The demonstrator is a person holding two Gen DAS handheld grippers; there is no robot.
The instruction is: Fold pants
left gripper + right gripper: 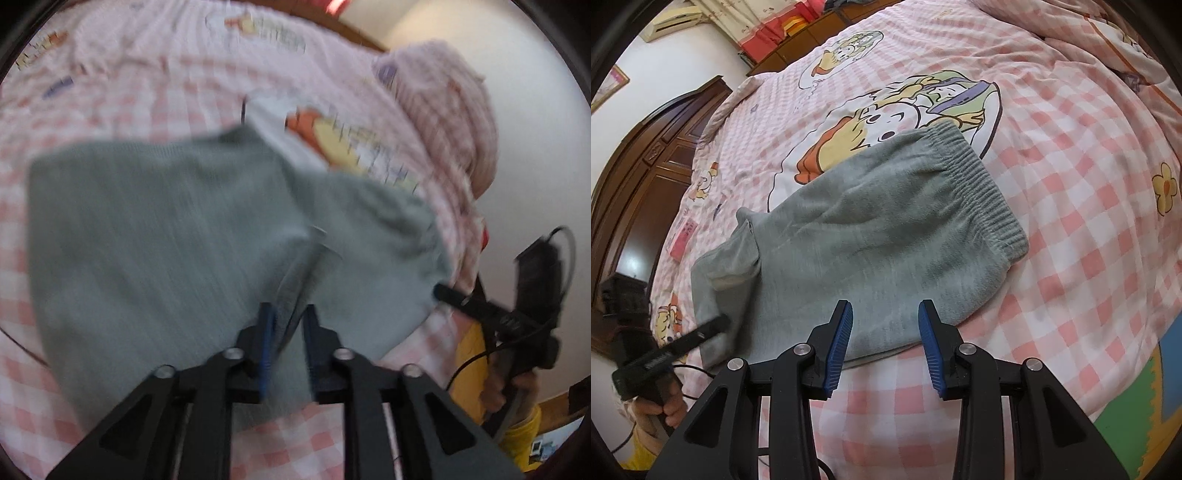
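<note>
Right wrist view shows the grey knit pants with a ribbed elastic waistband [871, 236] lying already doubled on the pink-and-white checked bed cover with cartoon prints [1071, 192]. The long axis of the bundle runs from the waistband at the upper right down to the leg ends at the lower left. The right gripper [885, 336] hangs just above the near long edge, roughly at the middle of that axis; its blue-padded jaws stand apart with nothing between them.

At the leg end the left gripper [720, 321] touches the cloth, so the left arm is nearer to the part that would travel. The left wrist view, badly blurred, shows the left gripper [288, 317] with its jaws drawn close on a raised ridge of the grey fabric.

Judging from this, the next fold would carry the leg end along the long axis toward the waistband, away to the right, with the right gripper placed to steady the middle.
</note>
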